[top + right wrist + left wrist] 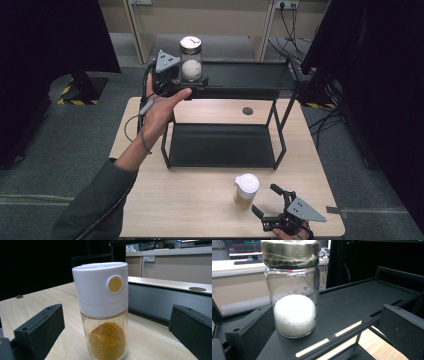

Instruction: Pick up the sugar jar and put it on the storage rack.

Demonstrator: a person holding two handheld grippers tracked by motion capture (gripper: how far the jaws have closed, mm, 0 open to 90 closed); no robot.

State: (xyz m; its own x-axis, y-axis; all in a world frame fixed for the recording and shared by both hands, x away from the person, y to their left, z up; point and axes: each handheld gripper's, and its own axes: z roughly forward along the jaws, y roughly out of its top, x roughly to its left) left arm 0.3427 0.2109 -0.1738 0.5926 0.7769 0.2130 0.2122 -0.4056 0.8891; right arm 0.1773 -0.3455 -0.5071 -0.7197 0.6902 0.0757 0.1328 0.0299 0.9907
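— From my screen the jar (pixel 293 302) looks like clear, glossy glass, with a lid (pixel 290 252) wrapped in something shiny and crinkled, film or tape. The white filling (pixel 294 315) is grainy and matt.

— And the rack (pixel 250 75)?

— Black metal, I'd say, a smooth matt coat on shelves and legs. My left gripper (pixel 322 340) has black jaws with a dull, slightly speckled face, like hard plastic or rubber.

— The shaker (pixel 103 312)?

— Smooth white plastic cap (pixel 100 287) with a satin sheen over clear glass, and a fine, matt ochre powder (pixel 107 340) inside. The table (pixel 190 200) is pale wood-grain laminate, smooth and low-gloss. The sleeve (pixel 95 200) is dull grey-green cloth.
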